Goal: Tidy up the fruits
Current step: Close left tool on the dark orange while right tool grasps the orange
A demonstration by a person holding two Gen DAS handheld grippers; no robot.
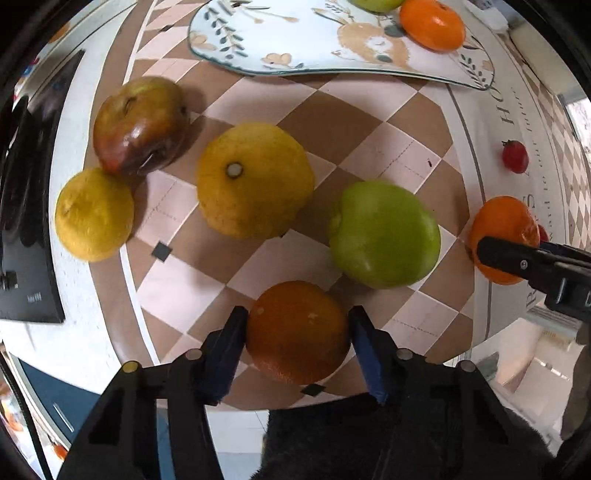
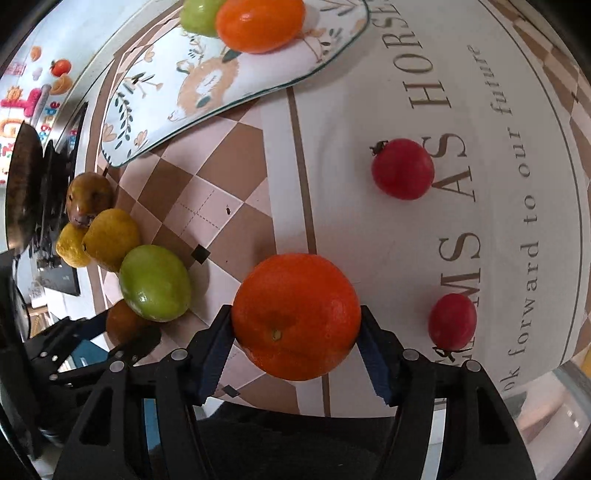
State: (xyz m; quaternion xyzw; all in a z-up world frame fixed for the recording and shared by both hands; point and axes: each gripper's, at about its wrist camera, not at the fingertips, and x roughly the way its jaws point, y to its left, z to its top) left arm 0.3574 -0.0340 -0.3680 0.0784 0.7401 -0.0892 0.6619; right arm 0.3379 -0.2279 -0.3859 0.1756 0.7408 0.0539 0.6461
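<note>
A: Looking along your left tool (image 1: 297, 332), I see its blue pads closed against both sides of a dark orange (image 1: 297, 332) that sits at the near edge of the checkered table (image 1: 332, 122).

B: And my right tool (image 2: 295, 325)?

A: It is partly closed the same way, pads pressed on a brighter orange (image 2: 295, 315) near the brown stripe, with two small red fruits (image 2: 402, 169) lying apart to its right on the lettered cloth.

B: Where is the rest of the fruit?

A: A green apple (image 1: 384, 234) lies just beyond your left tool, then a large yellow citrus (image 1: 255, 181), a lemon (image 1: 94, 214) and a reddish-brown pear (image 1: 138, 123). On the patterned plate (image 1: 295, 40) at the far side sit an orange fruit (image 1: 432, 24) and a green one (image 1: 375, 4), touching.
</note>
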